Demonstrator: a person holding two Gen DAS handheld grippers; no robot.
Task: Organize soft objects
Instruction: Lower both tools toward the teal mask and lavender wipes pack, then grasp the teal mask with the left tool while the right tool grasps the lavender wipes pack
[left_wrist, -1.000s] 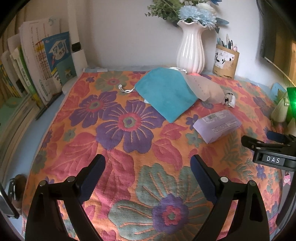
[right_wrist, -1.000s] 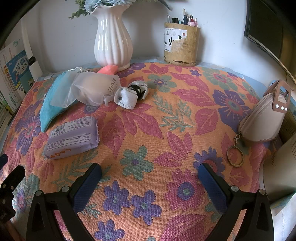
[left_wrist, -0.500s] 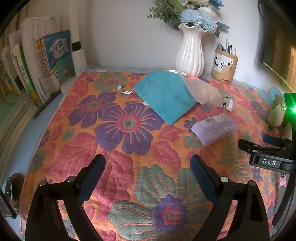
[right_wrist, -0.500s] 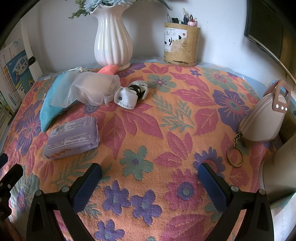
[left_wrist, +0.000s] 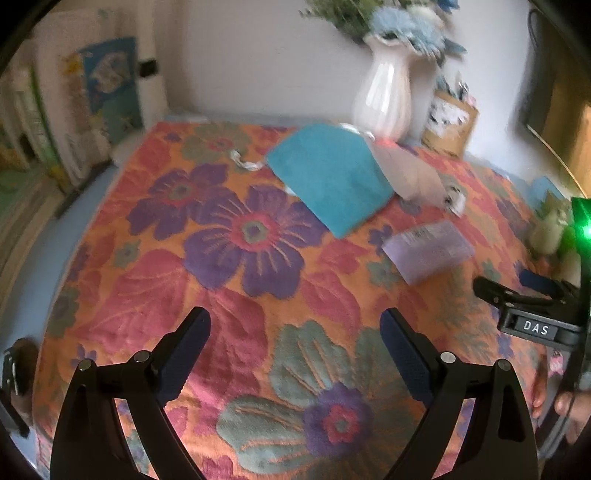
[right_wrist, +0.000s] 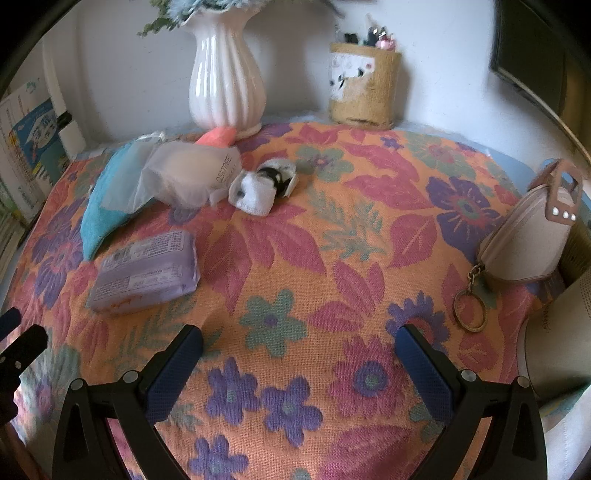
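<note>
My left tongs (left_wrist: 295, 328) hang wide and empty; the teal cloth (left_wrist: 328, 177) lies toward the worktop's far edge, purple pack (right_wrist: 146, 271) nearer. My right tongs (right_wrist: 299, 347) gape empty too. Grabbing carelessly could snag the floral cover (right_wrist: 332, 258).

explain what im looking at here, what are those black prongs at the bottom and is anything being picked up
Those prongs are two hand-held grippers, each with a camera looking along its fingers. One picture is from the left gripper, the other from the right gripper. Both are open and hold nothing.

Below them is a flowered orange cloth. On it lie a teal fabric pouch, a frosted plastic bag, a rolled white sock, a lilac wrapped packet and a beige zip purse with a key ring. At the back stand a white ribbed vase and a tan pen pot.
</note>
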